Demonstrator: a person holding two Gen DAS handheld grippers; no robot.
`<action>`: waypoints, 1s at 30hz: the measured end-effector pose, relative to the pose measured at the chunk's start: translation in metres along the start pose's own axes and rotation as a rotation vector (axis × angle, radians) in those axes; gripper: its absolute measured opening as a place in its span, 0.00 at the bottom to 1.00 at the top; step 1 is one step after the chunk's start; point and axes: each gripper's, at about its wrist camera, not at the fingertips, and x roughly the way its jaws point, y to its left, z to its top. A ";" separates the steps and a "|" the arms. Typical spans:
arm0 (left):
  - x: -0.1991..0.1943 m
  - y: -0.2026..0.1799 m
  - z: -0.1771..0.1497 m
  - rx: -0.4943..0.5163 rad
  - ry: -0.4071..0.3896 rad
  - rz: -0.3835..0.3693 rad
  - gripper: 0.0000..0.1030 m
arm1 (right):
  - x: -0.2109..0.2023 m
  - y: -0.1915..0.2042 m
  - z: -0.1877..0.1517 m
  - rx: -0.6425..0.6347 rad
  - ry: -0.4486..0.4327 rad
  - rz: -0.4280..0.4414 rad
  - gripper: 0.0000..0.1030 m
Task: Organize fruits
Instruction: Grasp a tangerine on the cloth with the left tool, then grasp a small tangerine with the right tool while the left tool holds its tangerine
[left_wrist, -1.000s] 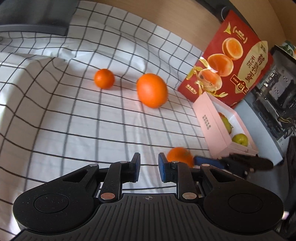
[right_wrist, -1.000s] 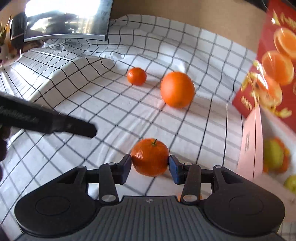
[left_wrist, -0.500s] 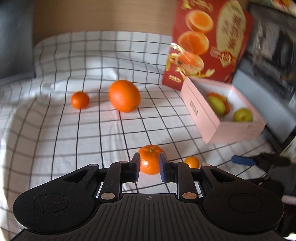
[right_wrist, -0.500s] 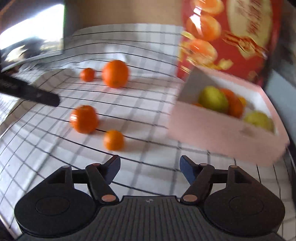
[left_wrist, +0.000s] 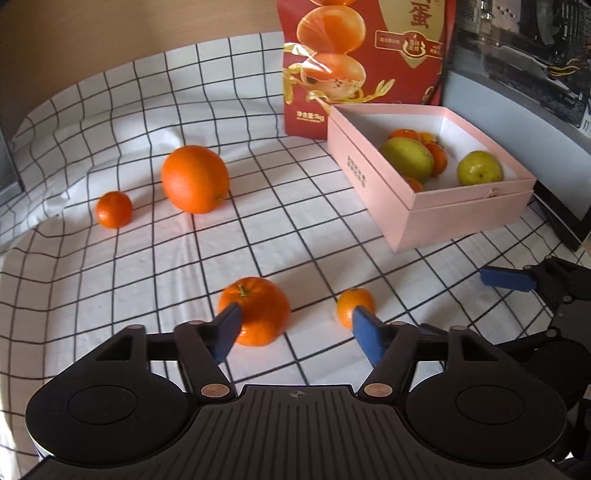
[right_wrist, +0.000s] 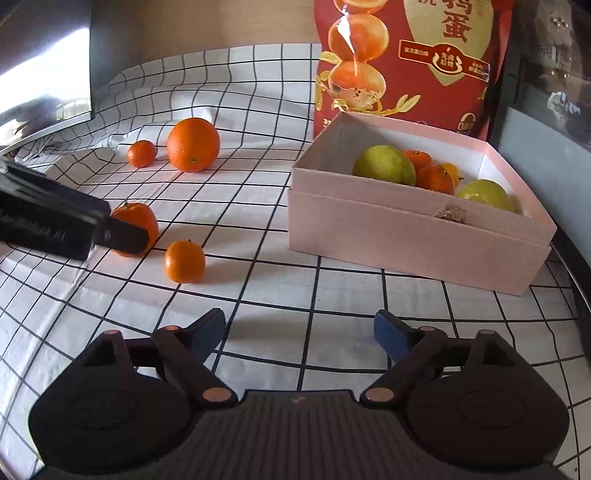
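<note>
**Orange fruit loose on the checked cloth**

Orange-skinned, the stemmed mandarin (left_wrist: 255, 310) sits between the left claw (left_wrist: 295, 332) fingers, which stand spread. It looks light, firm and apt to roll; gripping across its widest girth seems safest. Rightward, the right claw (right_wrist: 300, 334) gapes empty before the pink box (right_wrist: 406, 236).

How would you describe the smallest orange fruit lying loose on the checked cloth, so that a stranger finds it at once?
Start at the pink box that stands in front of the red bag. On the checked cloth to the left of it, near the camera, lie two orange fruits side by side. The small mandarin is the one closer to the box, clearly smaller than the stemmed tangerine beside it.
</note>
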 end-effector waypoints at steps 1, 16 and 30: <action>-0.001 0.002 0.000 -0.010 -0.003 -0.005 0.70 | -0.001 0.000 0.000 0.001 0.000 -0.002 0.87; 0.032 0.043 0.004 -0.217 0.004 -0.021 0.61 | 0.001 -0.002 -0.002 0.016 0.007 -0.023 0.93; 0.048 0.037 0.001 -0.150 -0.040 -0.024 0.62 | 0.005 -0.004 0.001 0.001 0.056 0.003 1.00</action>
